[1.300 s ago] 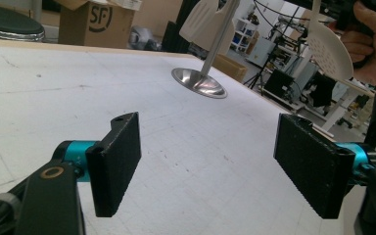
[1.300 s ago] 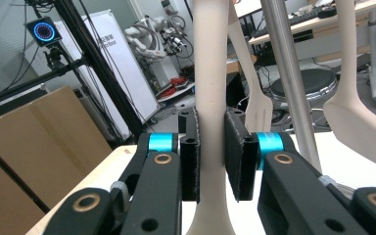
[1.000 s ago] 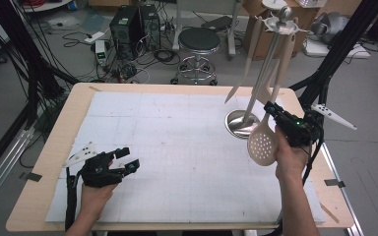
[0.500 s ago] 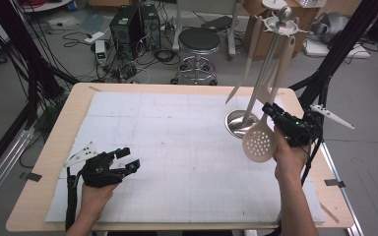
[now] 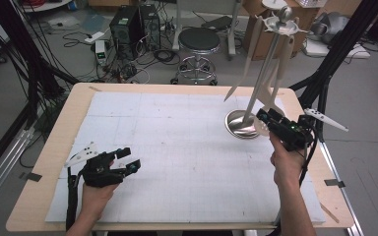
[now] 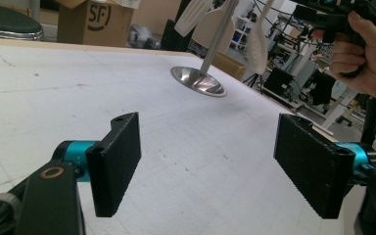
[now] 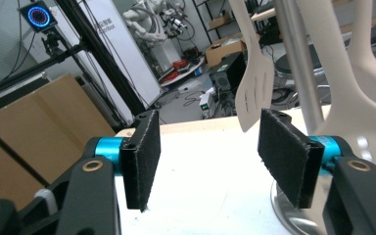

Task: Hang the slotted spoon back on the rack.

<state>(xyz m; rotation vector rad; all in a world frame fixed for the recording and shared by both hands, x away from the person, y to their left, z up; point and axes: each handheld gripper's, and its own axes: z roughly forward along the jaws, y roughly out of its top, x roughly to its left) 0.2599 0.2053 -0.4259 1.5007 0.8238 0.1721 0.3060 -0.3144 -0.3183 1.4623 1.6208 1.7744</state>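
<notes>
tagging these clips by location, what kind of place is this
Most likely a robotics lab or workshop set up for recording. Black camera-rig struts stand around the table, computers and tangled cables lie on the floor, and cardboard boxes sit behind.

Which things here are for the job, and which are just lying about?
For the job: utensil stand with its hanging white tools, the slotted turner, the skimmer, the right gripper, whose jaws have just been opening with nothing between them.

Just lying about: stool, cardboard box, computer tower, floor cables, the resting left gripper.
</notes>
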